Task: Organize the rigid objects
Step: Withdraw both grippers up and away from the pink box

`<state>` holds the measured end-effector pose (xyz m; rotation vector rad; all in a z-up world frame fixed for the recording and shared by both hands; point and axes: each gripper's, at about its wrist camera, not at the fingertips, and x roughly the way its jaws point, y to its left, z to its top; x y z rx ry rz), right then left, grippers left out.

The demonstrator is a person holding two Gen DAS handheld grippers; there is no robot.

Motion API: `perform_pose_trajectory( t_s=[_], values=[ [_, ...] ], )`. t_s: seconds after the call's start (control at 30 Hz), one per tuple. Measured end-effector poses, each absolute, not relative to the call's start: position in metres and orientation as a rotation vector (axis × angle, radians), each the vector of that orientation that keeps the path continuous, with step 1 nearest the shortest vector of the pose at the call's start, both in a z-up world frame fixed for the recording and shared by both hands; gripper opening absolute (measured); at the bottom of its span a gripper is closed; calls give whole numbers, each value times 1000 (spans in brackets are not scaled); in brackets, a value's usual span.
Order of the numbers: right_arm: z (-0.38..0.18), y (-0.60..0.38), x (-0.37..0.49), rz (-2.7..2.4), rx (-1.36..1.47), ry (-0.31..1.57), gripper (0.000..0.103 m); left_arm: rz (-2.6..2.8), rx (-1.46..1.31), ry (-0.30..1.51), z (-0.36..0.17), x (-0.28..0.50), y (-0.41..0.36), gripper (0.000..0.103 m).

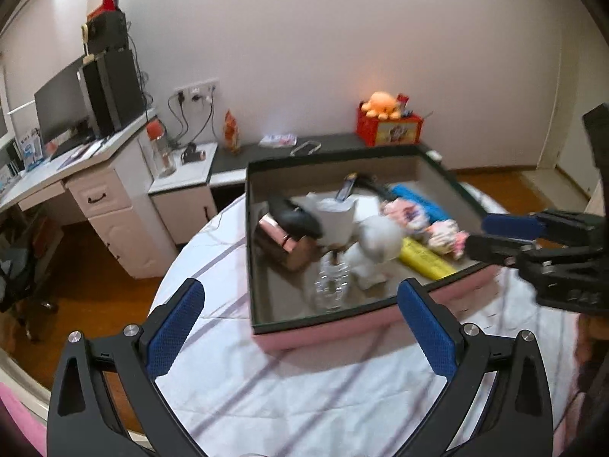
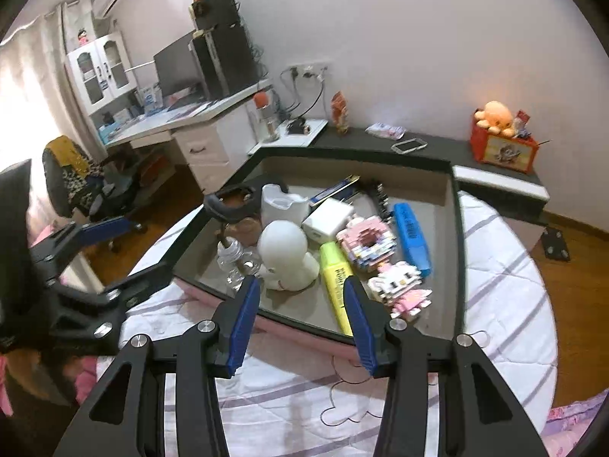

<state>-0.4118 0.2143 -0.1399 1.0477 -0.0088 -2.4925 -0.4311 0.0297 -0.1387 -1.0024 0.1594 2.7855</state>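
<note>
A shallow pink box with a dark rim (image 1: pixel 323 327) (image 2: pixel 458 247) lies on the bed. Inside it are a white round-headed figurine (image 2: pixel 285 251) (image 1: pixel 377 243), a yellow highlighter (image 2: pixel 335 278) (image 1: pixel 426 259), a blue highlighter (image 2: pixel 411 236), a pink-and-white block cat figure (image 2: pixel 399 285), a white charger (image 2: pixel 327 217), a clear glass bottle (image 2: pixel 236 259) (image 1: pixel 331 285) and a rose-gold case (image 1: pixel 281 240). My left gripper (image 1: pixel 300 289) stands wide open over the sheet near the box's front-left corner, holding nothing. Narrower but open and empty, my right gripper (image 2: pixel 302 285) (image 1: pixel 477 234) hovers at the box's near edge.
The bed has a white sheet with purple stripes (image 2: pixel 304 400). A white desk with a monitor and a computer tower (image 1: pixel 110 91) stands at the left, beside an office chair (image 2: pixel 76 179). Behind the box, a low dark shelf (image 2: pixel 437 144) bears a red box with an orange plush (image 2: pixel 502 141).
</note>
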Motion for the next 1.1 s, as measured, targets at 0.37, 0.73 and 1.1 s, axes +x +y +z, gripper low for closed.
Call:
perform_pose_trajectory(
  t_s=[0.37,0.73,1.1],
  values=[
    [-120,232,-376,-2682,929,-22,103,2859,-899,89,-117,-395,39,103],
    [-98,225,-322,-2696,812,-20,103,2907,-787,97,-92,-345,43,103],
    [-69,220,-257,-2756,666,1,103,2971,-575,104,-65,-275,39,103]
  ],
)
